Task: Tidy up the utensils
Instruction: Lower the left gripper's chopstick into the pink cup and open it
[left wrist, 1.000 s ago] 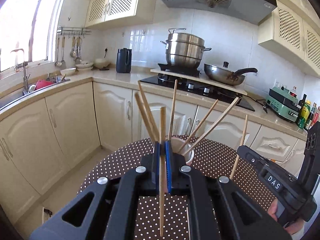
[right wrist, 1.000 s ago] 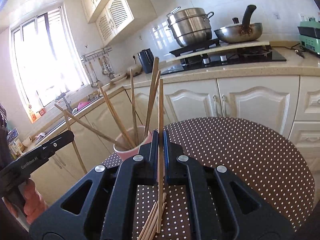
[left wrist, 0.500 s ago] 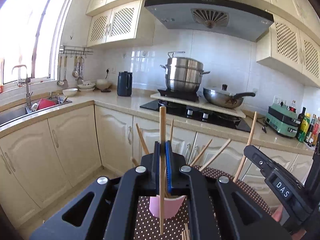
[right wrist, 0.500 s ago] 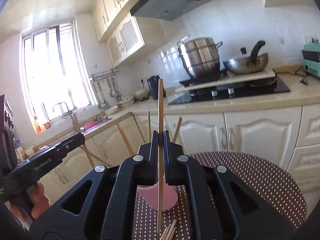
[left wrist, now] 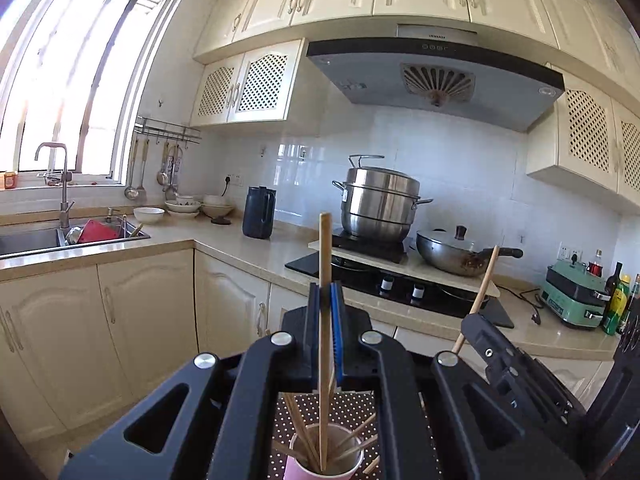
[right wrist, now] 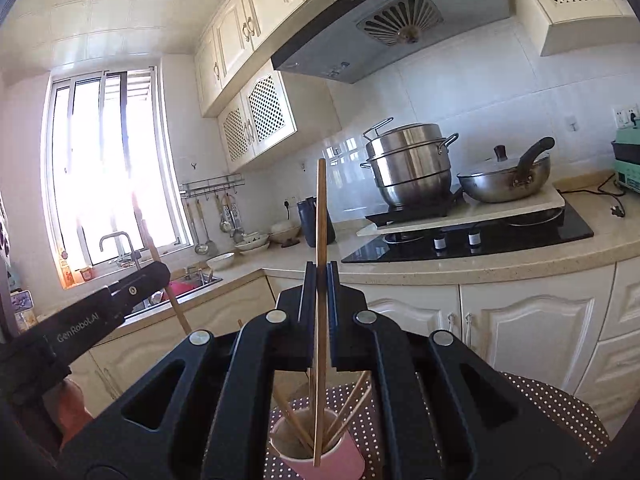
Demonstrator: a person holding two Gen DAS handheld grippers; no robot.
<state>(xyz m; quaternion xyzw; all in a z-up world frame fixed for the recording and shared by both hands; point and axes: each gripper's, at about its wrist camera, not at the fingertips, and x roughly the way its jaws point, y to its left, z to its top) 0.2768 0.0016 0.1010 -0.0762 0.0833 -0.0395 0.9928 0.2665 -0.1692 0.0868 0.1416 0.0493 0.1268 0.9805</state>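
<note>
Chopsticks are the job, and I've got one in each gripper: my left gripper (left wrist: 325,292) is clamped on a chopstick (left wrist: 325,252) standing upright at centre frame, my right gripper (right wrist: 320,276) likewise pinches a second chopstick (right wrist: 320,216). Both lower tips hang over the pink cup (right wrist: 320,452) at bottom centre, which already holds several sticks on the dotted table (right wrist: 552,408). Next, I reckon: line each tip over the mouth, lower, then let go.

I am counting two grippers, the left gripper (left wrist: 325,312) and the right gripper (right wrist: 320,292), each clamping one chopstick (left wrist: 325,264). I am seeing one pink cup (left wrist: 326,458) near me, holding several more chopsticks, uncountable. Far off are sitting one steamer pot (left wrist: 378,204) and one wok (left wrist: 452,252).
</note>
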